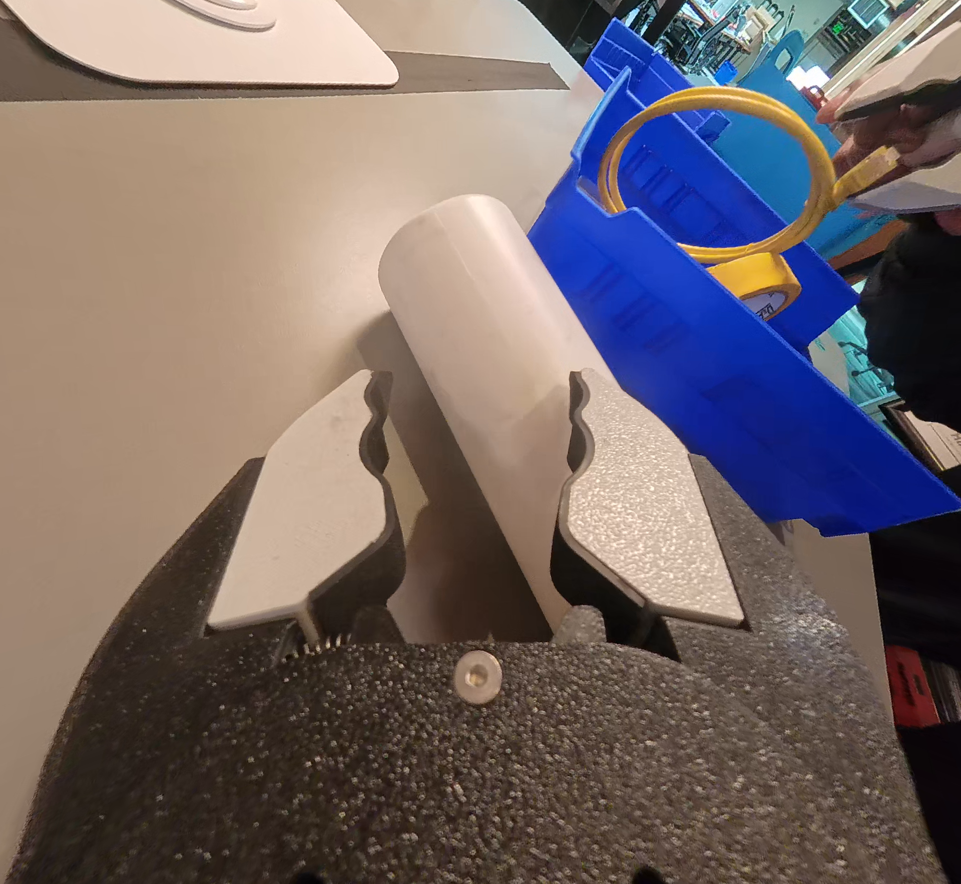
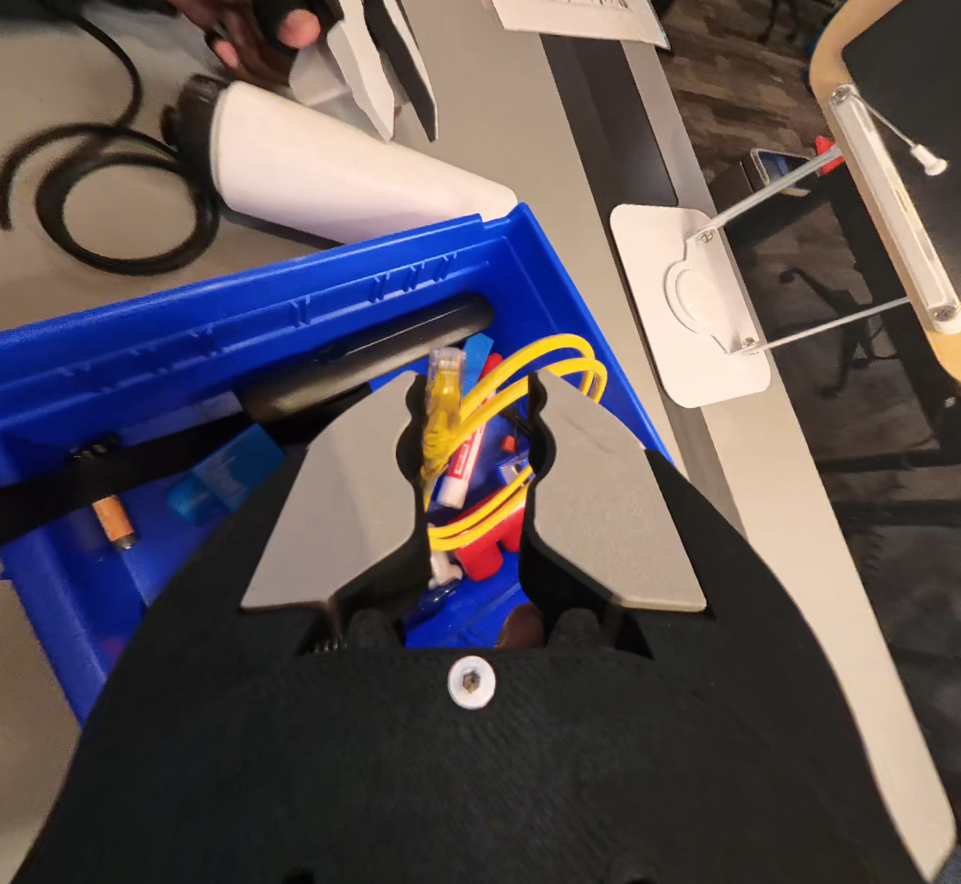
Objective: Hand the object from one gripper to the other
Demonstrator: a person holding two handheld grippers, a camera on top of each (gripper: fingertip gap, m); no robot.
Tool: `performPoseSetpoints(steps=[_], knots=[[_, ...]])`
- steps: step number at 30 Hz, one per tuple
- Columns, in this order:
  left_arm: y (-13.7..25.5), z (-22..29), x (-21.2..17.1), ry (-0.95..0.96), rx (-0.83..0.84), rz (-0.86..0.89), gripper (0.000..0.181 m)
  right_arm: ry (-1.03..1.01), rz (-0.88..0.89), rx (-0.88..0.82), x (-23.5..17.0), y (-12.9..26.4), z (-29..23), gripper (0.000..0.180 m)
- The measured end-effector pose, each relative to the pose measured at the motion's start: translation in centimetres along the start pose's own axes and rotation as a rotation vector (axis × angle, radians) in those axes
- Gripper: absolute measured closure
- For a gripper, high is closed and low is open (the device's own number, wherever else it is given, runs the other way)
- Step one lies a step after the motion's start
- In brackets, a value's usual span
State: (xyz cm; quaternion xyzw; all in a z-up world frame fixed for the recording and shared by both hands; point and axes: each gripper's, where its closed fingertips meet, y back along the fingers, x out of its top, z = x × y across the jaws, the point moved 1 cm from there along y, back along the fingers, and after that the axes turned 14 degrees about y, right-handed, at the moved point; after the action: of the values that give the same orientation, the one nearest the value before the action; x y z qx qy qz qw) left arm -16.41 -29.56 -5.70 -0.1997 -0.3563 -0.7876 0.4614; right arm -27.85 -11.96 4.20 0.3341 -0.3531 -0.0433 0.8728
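Jaws of the right claw (image 2: pixel 473 386) stand apart around a yellow Ethernet cable (image 2: pixel 442 412), whose plug end lies against the left finger; whether it is truly pinched cannot be told. The cable's loops hang over the blue bin (image 2: pixel 260 297), which sits near the table (image 2: pixel 520 131) edge. The left claw (image 1: pixel 473 380) is spread, straddling a white tube (image 1: pixel 468 313) lying on the table just beside the bin wall. Small items in the bin are partly hidden behind the fingers.
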Motion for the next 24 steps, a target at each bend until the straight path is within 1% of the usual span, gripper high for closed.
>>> performPoseSetpoints(steps=[7,12,18,24], knots=[[0.6,0.7,0.7,-0.033,-0.01,0.049,0.112,-0.143,0.209,-0.029,-1.0,3.4,-0.2,0.137],[0.9,0.3,0.9,-0.034,0.014,0.08,0.112,-0.207,0.339,-0.093,-2.5,4.5,0.4,0.137],[1.2,-0.1,0.8,-0.037,0.064,0.107,0.112,-0.239,0.329,-0.108,-5.9,4.7,1.3,0.138],[0.8,0.2,0.5,-0.05,0.078,0.111,0.112,-0.234,0.339,-0.07,-7.4,4.5,0.3,0.138]])
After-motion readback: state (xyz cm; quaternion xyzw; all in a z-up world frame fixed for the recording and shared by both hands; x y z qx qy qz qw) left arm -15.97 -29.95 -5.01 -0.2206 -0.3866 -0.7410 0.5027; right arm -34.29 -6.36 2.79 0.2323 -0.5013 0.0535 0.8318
